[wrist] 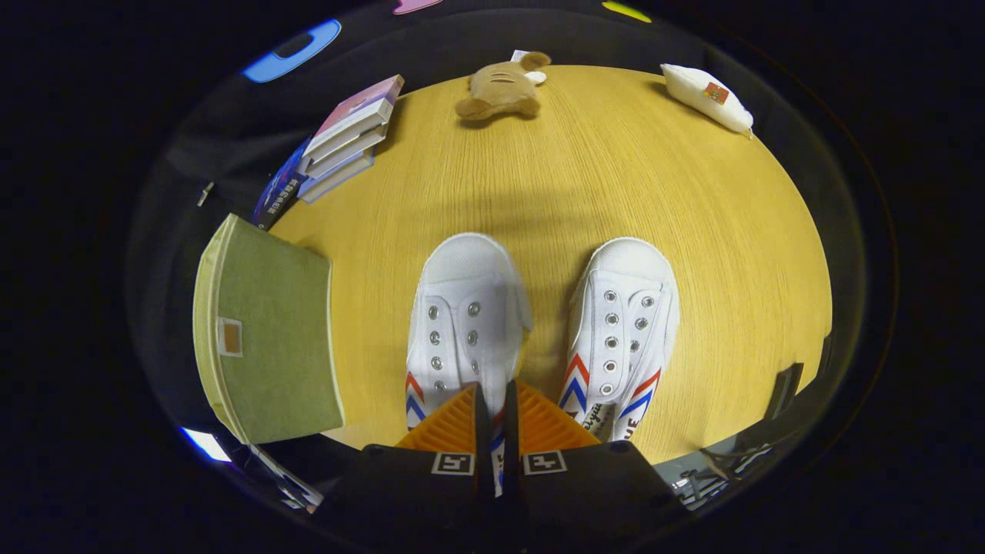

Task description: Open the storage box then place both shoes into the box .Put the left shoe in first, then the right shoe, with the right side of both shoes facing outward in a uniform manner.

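The claw (pixel 496 404) grips the left shoe (pixel 465 323) at its side wall; the green storage box (pixel 269 338) stays closed on the bench (pixel 616 185)

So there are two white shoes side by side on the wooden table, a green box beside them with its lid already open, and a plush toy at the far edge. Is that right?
Not quite: in the gripper view the green storage box is closed, its lid down. The rest holds: two white shoes side by side on the wooden table, plush toy at the far edge. The gripper has its fingers nearly together over the shoes.
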Demonstrator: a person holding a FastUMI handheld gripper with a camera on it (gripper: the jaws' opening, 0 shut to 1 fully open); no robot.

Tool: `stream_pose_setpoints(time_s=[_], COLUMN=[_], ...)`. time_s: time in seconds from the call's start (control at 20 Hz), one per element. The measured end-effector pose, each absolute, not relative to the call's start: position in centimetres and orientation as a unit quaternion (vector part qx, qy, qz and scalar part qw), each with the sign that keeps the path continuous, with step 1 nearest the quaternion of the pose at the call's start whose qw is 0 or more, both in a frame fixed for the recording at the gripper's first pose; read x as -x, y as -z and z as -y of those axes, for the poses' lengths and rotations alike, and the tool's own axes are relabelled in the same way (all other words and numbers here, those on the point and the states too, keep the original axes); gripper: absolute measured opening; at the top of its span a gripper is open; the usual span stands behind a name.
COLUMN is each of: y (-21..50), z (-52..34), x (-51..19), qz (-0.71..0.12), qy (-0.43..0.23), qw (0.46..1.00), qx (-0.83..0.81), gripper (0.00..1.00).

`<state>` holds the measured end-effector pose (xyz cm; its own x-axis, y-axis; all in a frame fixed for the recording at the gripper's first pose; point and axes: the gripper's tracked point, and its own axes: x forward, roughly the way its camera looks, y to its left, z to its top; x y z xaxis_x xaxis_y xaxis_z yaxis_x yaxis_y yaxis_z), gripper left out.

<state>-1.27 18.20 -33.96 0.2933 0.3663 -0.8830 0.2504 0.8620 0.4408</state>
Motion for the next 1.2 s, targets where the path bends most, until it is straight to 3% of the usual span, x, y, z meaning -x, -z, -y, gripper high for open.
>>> stream_pose_setpoints(time_s=[0.45,0.8,1.2], y=[20.7,11.3,11.6], z=[-22.1,-29.9,-42.4], x=[-1.0,-3.5,-5.7], qz=[-0.534,-0.515,-0.54], qy=[-0.082,-0.131,-0.154], qw=[0.776,0.766,0.747], qx=[-0.325,-0.363,-0.357], gripper=[0.08,0.08,0.08])
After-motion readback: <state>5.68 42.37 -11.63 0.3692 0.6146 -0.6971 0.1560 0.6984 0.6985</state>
